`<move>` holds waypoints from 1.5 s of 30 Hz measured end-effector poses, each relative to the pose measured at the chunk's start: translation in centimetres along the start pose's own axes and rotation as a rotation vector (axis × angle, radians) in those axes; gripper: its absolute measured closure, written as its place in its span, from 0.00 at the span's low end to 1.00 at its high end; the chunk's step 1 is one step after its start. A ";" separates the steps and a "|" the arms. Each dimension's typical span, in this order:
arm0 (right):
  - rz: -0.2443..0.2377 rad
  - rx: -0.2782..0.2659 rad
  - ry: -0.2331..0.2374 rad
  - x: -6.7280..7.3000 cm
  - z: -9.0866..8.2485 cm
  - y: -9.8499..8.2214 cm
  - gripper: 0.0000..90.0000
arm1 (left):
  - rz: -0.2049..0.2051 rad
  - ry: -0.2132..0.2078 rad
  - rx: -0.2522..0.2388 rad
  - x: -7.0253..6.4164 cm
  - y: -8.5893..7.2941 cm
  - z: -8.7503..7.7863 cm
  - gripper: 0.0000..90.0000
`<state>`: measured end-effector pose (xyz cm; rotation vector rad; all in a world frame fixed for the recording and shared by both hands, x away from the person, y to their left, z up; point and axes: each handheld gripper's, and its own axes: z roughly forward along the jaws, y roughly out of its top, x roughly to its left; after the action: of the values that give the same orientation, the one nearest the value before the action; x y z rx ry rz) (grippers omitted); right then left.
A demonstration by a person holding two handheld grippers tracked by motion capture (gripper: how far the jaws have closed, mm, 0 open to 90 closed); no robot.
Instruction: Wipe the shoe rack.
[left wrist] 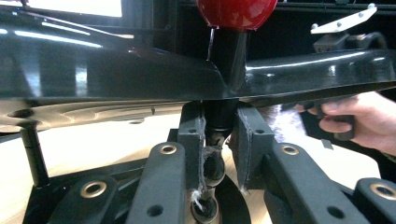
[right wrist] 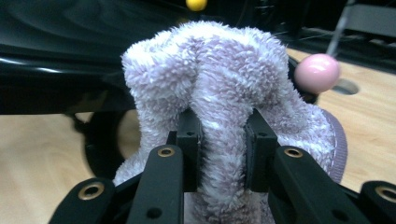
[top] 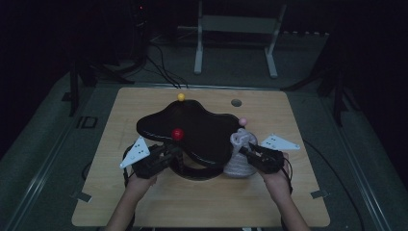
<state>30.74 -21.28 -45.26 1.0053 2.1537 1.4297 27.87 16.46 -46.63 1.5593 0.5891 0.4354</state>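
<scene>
Each hand carries a black two-jaw gripper: the left gripper (top: 169,155) and the right gripper (top: 246,151). A grey three-cornered plate (top: 135,151) tops the left unit; a matching plate (top: 280,142) tops the right, each dotted with small screw holes. In the gripper views, the jaws are built from black flat link bars joined by brass-coloured ring bushings (left wrist: 168,149), with dark round holes below them. The rectangular fingers (right wrist: 189,130) carry small recessed screws. A thin dark cable (top: 127,159) loops beside the left unit. Both forearms are bare, with no sleeves.
</scene>
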 end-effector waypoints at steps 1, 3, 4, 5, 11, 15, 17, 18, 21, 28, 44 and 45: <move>0.000 0.000 0.000 0.0 0.0 0.0 0.81 | 0.000 0.000 0.000 0.0 0.0 0.0 0.84; -0.017 -0.042 0.019 0.8 -1.1 1.0 0.81 | 0.006 0.001 0.004 -0.2 0.0 0.0 0.84; -0.017 -0.042 0.019 0.8 -1.1 1.0 0.81 | 0.006 0.001 0.004 -0.2 0.0 0.0 0.84; -0.036 -0.039 0.003 1.2 -1.3 1.1 0.81 | 0.004 0.001 0.001 -0.2 0.0 0.0 0.84; -0.020 0.006 0.002 1.4 -0.9 -0.2 0.81 | 0.016 0.009 0.001 -0.3 0.0 0.1 0.84; -0.030 -0.048 0.046 2.4 -2.8 0.8 0.81 | 0.022 0.015 0.004 -0.3 0.0 0.1 0.84; -0.050 -0.070 0.057 3.2 -3.6 1.2 0.81 | 0.022 0.016 0.003 -0.3 0.0 0.1 0.84; -0.058 -0.070 0.058 3.5 -3.8 1.2 0.81 | 0.022 0.013 0.004 -0.3 0.0 0.0 0.84; -0.096 -0.029 0.028 4.1 -3.1 0.3 0.81 | 0.020 0.017 0.002 -0.3 0.0 0.0 0.84; -0.063 -0.080 0.100 4.8 -5.1 0.7 0.81 | 0.025 0.020 0.001 -0.4 0.0 0.1 0.84; -0.137 -0.137 0.171 7.9 -5.4 2.5 0.80 | 0.027 0.020 0.007 -0.5 0.0 0.1 0.84; -0.142 -0.131 0.154 7.8 -5.4 2.4 0.80 | 0.029 0.021 0.008 -0.5 0.0 0.1 0.84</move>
<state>22.86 -18.52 -40.20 0.7021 2.1561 1.6007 27.57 16.09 -46.58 1.5740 0.5858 0.4719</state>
